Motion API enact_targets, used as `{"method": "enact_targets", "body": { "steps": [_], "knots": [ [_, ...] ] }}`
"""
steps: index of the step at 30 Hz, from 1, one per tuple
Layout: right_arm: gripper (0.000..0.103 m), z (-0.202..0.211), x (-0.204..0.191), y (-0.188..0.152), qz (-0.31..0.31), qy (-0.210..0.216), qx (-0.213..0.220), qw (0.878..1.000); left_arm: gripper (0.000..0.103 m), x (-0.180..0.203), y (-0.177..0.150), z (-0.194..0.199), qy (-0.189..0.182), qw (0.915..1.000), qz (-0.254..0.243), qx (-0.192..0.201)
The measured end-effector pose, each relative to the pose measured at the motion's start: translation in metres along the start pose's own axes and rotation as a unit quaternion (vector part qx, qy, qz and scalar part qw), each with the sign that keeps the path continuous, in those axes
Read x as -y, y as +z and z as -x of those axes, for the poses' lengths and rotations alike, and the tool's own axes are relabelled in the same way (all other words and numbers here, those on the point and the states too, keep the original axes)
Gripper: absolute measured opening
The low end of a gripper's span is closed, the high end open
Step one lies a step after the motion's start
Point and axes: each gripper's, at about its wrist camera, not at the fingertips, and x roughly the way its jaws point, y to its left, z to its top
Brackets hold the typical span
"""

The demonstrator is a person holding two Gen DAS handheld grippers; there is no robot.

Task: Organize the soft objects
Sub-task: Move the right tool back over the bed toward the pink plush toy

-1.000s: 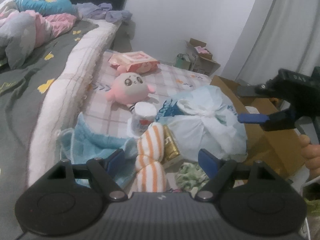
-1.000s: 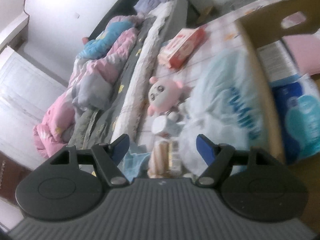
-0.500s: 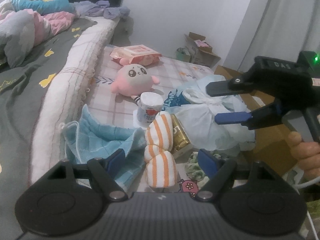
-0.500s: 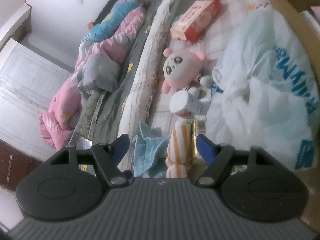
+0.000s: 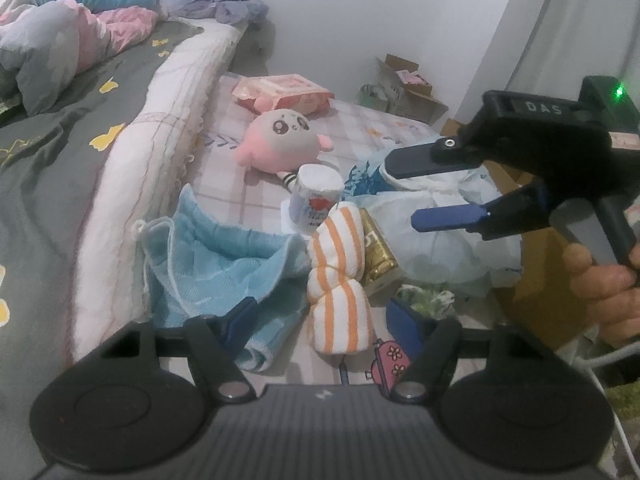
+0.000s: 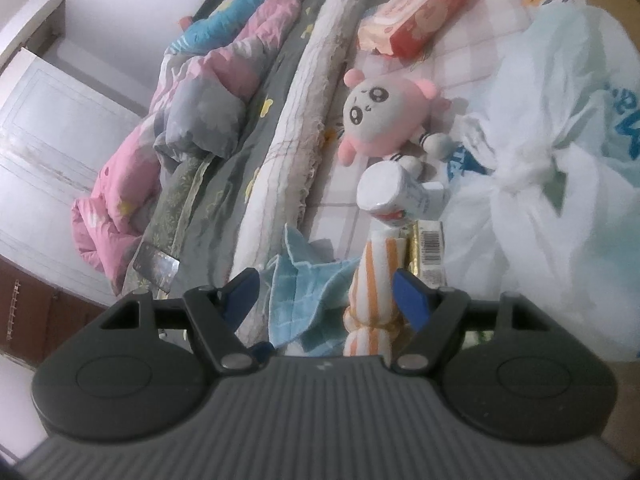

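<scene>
Orange-striped towel roll (image 5: 340, 276) between blue cloth (image 5: 224, 256), gold box (image 5: 378, 254); touching both.

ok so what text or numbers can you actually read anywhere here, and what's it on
"DAS": raised letters on top of the right gripper, seen from the left wrist view.
"5": large numeral on the gold box.
White cup: red heart and print, too blurred to read.
Plastic bag: blue lettering, cut off and blurred.
Pink packet: print unreadable.
</scene>
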Motion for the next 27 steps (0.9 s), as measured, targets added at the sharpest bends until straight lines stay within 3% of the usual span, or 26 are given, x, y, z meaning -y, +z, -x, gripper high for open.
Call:
{"method": "enact_targets", "body": {
  "steps": [9, 19, 23, 27],
  "knots": [
    [0.074, -0.013, -0.011, 0.005, 0.029, -0.007, -0.017, 0.999, 0.058, -0.009, -0.014, 0.005, -0.001, 0.9997, 0.018, -0.018],
    [0.074, -0.016, -0.016, 0.004, 0.040, -0.007, -0.024, 0.999, 0.055, -0.019, -0.021, -0.001, 0.014, 0.9986, 0.034, -0.038],
    [0.074, -0.014, -0.021, 0.012, 0.045, -0.011, -0.022, 0.999, 0.054, -0.022, -0.009, 0.005, 0.015, 0.9992, 0.030, -0.021],
    [0.074, -0.007, -0.041, 0.038, 0.076, -0.014, -0.015, 0.997, 0.055, -0.021, 0.025, 0.015, 0.021, 0.9994, 0.006, 0.025]
  ]
}}
